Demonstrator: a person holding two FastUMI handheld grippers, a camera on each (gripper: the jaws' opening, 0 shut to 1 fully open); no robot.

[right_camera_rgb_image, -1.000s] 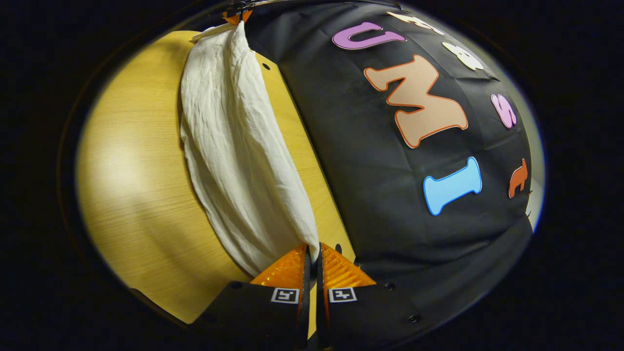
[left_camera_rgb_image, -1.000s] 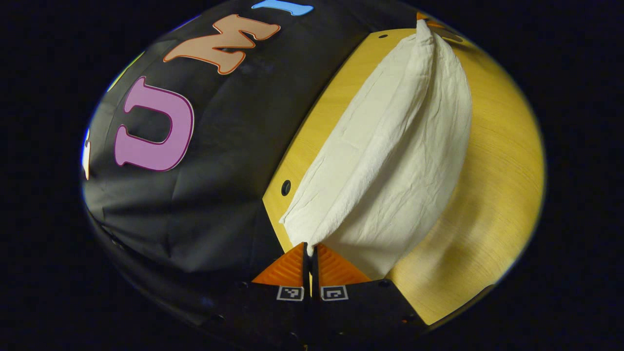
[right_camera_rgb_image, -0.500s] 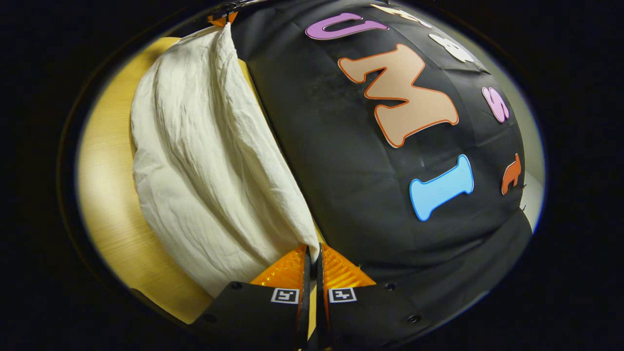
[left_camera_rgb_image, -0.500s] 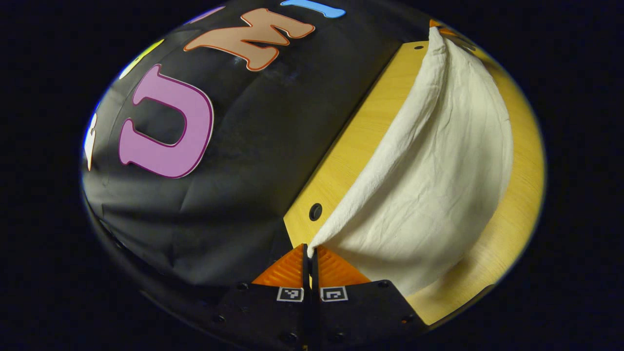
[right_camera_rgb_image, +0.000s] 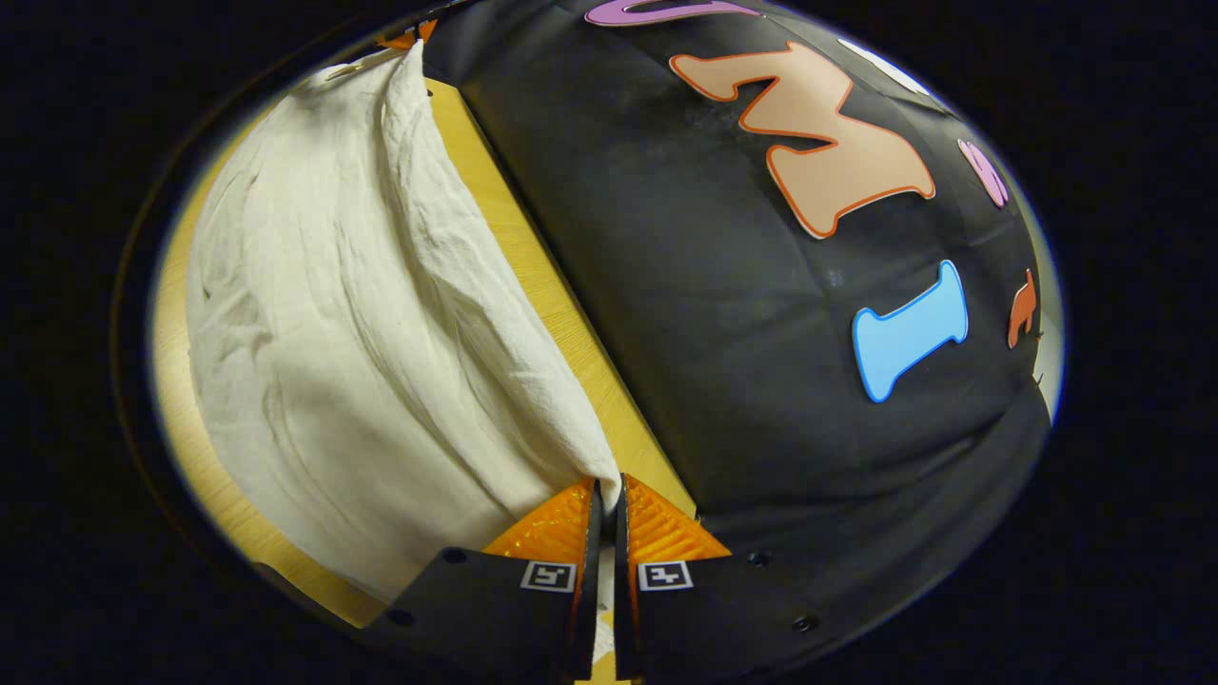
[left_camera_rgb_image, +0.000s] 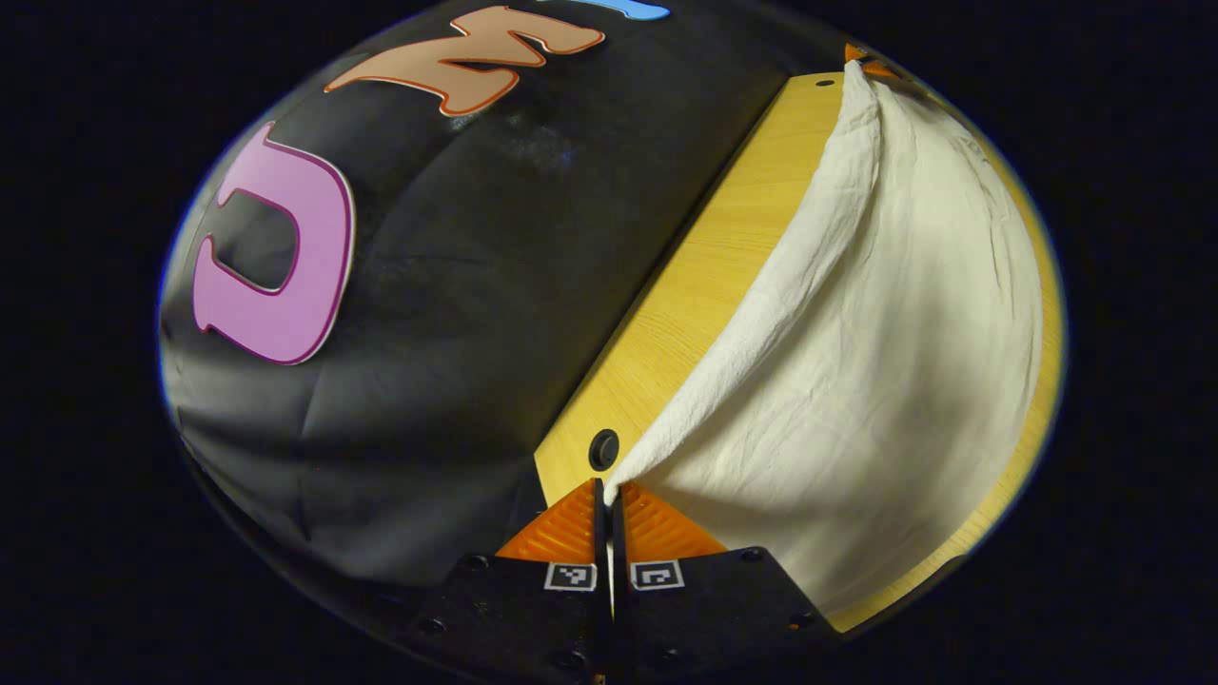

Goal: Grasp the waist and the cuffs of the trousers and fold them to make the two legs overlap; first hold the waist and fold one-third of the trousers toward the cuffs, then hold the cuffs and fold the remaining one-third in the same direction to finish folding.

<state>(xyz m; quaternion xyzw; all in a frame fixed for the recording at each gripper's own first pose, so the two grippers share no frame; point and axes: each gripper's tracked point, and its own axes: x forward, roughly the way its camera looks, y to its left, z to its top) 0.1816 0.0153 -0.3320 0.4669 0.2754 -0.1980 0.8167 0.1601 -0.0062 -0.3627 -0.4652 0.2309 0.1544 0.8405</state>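
The left gripper (left_camera_rgb_image: 606, 495) is pinched closed on one end of the crumpled off-white cotton trousers (left_camera_rgb_image: 885, 362). The right gripper (right_camera_rgb_image: 605, 495) is likewise clamped on the opposite end. Between them, one edge of the cloth is raised and stretched taut, while the rest drapes down onto the yellow wooden table (left_camera_rgb_image: 704, 276) beside the black cloth wall. This appears to be the lengthwise fold laying one leg over the other. Next, the lifted edge needs carrying across and lowering evenly.

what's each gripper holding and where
Left gripper and right gripper each pinch one end of the white trousers' raised edge; waist or cuff is unclear.
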